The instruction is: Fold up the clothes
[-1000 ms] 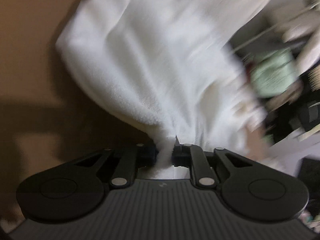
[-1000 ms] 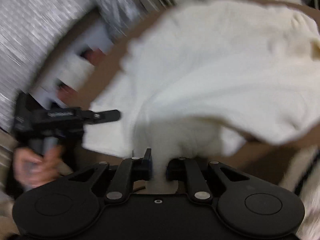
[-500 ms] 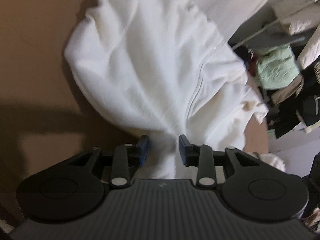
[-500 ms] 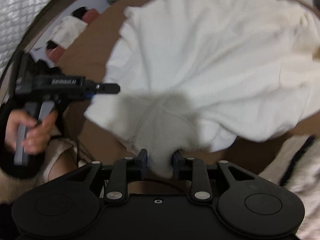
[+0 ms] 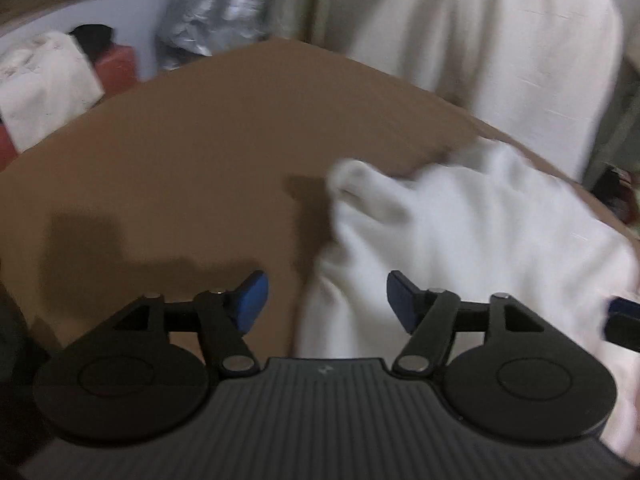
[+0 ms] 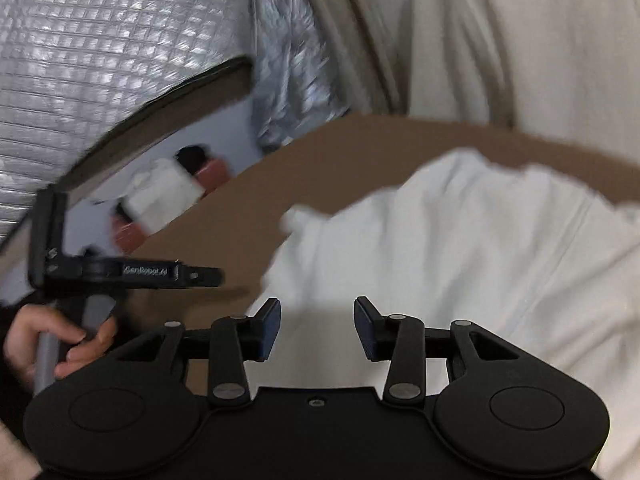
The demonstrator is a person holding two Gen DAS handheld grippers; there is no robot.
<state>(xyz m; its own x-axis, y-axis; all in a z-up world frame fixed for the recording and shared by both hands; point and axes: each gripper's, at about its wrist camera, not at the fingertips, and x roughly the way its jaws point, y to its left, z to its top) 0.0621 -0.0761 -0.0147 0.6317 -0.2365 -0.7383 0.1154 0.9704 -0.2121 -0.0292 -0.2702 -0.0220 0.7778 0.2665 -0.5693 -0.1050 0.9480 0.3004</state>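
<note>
A white fleece garment (image 5: 460, 236) lies bunched on a brown table (image 5: 192, 168); it also shows in the right wrist view (image 6: 460, 248). My left gripper (image 5: 327, 300) is open and empty, just above the garment's near left edge. My right gripper (image 6: 316, 326) is open and empty over the garment's near edge. The left gripper also shows in the right wrist view (image 6: 212, 276), held in a hand at the left. A blue tip of the right gripper's fingers (image 5: 620, 312) shows at the left wrist view's right edge.
A silver quilted cover (image 6: 100, 40) stands at the back left. A cream curtain (image 6: 520, 40) hangs behind the table. White and red items (image 5: 52, 76) lie on the floor beyond the table's left edge.
Both grippers have opened wide and let go of the white garment, which now lies on the table. Both cameras have tilted up toward the table's far edge.
</note>
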